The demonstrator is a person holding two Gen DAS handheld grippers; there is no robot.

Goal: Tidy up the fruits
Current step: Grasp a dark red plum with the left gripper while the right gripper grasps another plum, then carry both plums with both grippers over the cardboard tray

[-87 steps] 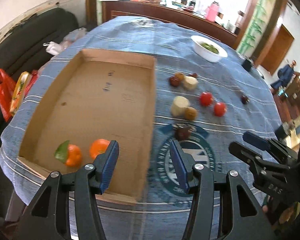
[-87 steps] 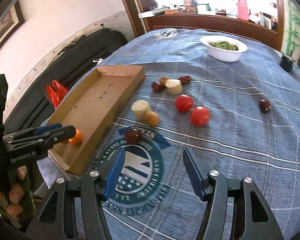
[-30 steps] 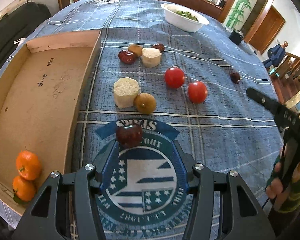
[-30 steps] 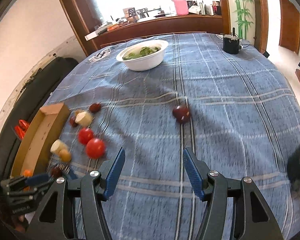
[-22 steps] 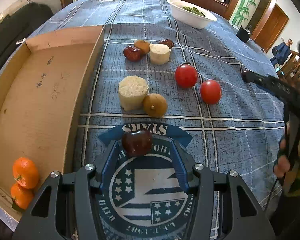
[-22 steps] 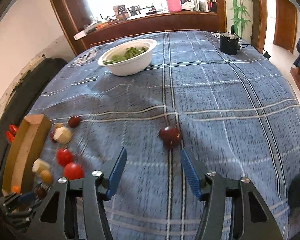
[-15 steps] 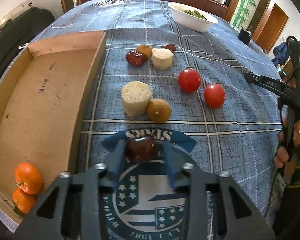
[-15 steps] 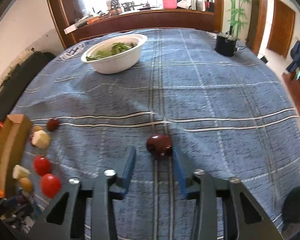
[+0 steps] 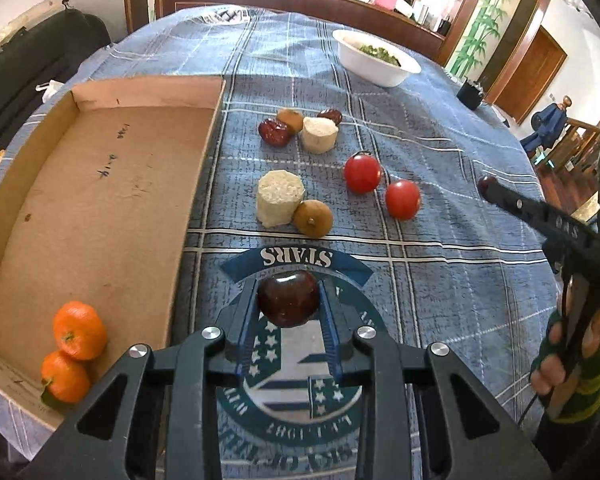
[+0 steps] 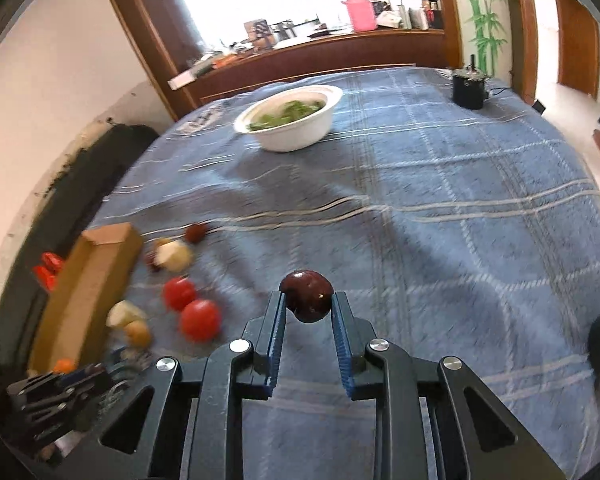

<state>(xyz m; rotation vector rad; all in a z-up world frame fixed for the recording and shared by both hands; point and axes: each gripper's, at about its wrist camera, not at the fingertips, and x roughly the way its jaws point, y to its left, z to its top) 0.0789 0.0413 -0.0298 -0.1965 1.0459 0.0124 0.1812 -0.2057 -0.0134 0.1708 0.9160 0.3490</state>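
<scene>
My left gripper (image 9: 288, 300) is shut on a dark red plum (image 9: 289, 297) over the STARS emblem on the blue cloth. My right gripper (image 10: 309, 304) is shut on a second dark red plum (image 10: 307, 294) farther right on the table. The cardboard tray (image 9: 80, 200) lies at the left with two oranges (image 9: 76, 330) in its near corner. Two red tomatoes (image 9: 362, 173), two pale cut cylinders (image 9: 280, 198), a brown round fruit (image 9: 313, 218) and red dates (image 9: 275, 132) lie on the cloth beside the tray.
A white bowl of greens (image 9: 376, 60) stands at the far side, also in the right wrist view (image 10: 290, 120). A small black device (image 10: 470, 88) sits at the far right. A dark sofa (image 9: 28, 64) lies beyond the table's left edge.
Both grippers moved in on their plums and closed on them. The right gripper swung away from the tray toward the lone plum on the right.
</scene>
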